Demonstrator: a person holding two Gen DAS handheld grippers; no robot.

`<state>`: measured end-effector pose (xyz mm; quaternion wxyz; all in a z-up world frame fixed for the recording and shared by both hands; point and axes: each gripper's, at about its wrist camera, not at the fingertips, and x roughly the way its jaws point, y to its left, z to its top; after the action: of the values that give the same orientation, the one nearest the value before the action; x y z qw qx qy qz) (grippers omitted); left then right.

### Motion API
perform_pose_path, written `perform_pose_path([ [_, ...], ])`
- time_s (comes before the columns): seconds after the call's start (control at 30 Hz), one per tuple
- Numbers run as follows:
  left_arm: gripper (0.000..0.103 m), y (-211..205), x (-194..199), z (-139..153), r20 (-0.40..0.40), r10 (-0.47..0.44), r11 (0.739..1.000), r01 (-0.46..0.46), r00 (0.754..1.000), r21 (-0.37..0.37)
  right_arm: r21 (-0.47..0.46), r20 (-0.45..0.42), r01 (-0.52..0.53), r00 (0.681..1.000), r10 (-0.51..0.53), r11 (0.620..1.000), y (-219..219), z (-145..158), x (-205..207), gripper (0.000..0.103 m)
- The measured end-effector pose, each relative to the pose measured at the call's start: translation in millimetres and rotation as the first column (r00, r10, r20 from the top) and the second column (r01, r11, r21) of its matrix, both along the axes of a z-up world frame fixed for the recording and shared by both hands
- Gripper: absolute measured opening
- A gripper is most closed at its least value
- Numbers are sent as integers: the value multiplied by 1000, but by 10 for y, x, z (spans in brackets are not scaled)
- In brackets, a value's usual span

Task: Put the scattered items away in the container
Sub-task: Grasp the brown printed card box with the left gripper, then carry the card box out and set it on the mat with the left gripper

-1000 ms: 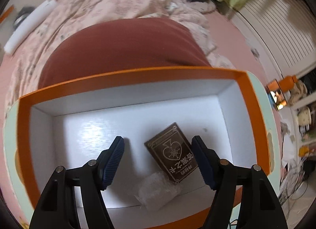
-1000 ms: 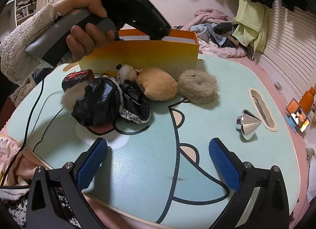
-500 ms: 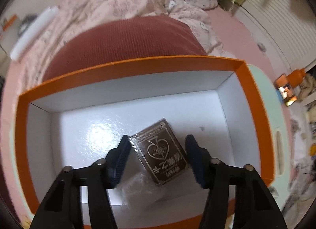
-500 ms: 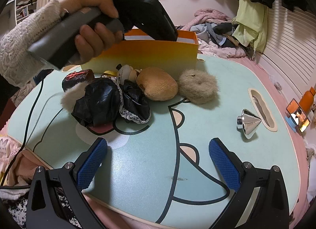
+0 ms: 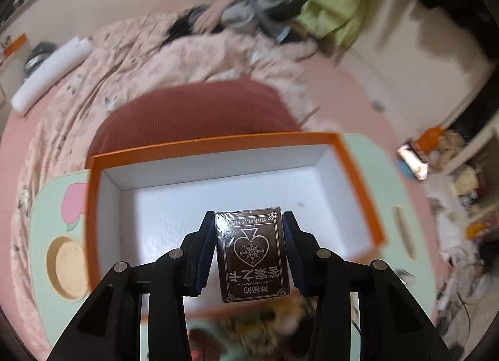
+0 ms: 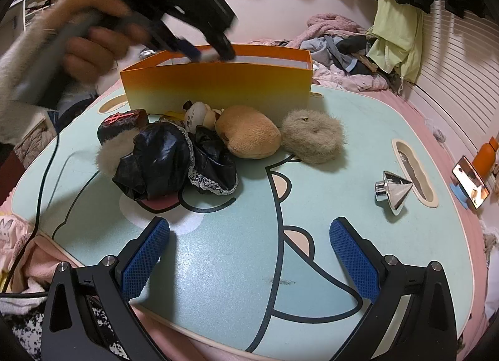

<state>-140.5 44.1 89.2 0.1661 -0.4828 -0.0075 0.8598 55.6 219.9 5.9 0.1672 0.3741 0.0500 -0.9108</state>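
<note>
Fluffy puffs [image 6: 312, 136] crowd orange box's [image 6: 218, 86] front wall.

Lighting: warm, dim indoor light from overhead; soft glare on the white floor of the orange box [image 5: 358, 170]; short soft shadows under items on the table [image 6: 237, 267]; left wrist view motion-smeared throughout; hand [image 6: 84, 49] blurred in right wrist view; strong fisheye bending, black corners.

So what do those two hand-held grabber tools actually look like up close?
Both grippers, left and right, are black plastic with silver screws and blue cross-hatched pads. The left one has a grey handle and a trailing black cable. The person wears a fuzzy whitish sleeve.
</note>
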Motion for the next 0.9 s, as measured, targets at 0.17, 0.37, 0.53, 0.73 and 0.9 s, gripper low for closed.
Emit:
perform_pose_path([
  [0.17,39,-234,511,222,-84,-34,996,42,996,84,0,1,-2,1000,2,1000,25,-3,1,102],
  [0.37,39,-383,900,185,-112,-66,986,82,992,145,0,1,-10,1000,10,1000,61,-10,1,102],
  [0.53,39,-375,1070,-100,-73,-83,989,91,994,114,0,1,-13,1000,13,1000,70,-13,1,102],
  [0.73,55,-414,985,-374,-27,-41,996,43,999,74,0,0,38,999,-38,999,67,-10,6,102],
  [0.9,67,-499,1071,-338,-75,-1,997,8,997,82,0,0,39,999,-39,999,63,-15,4,102],
])
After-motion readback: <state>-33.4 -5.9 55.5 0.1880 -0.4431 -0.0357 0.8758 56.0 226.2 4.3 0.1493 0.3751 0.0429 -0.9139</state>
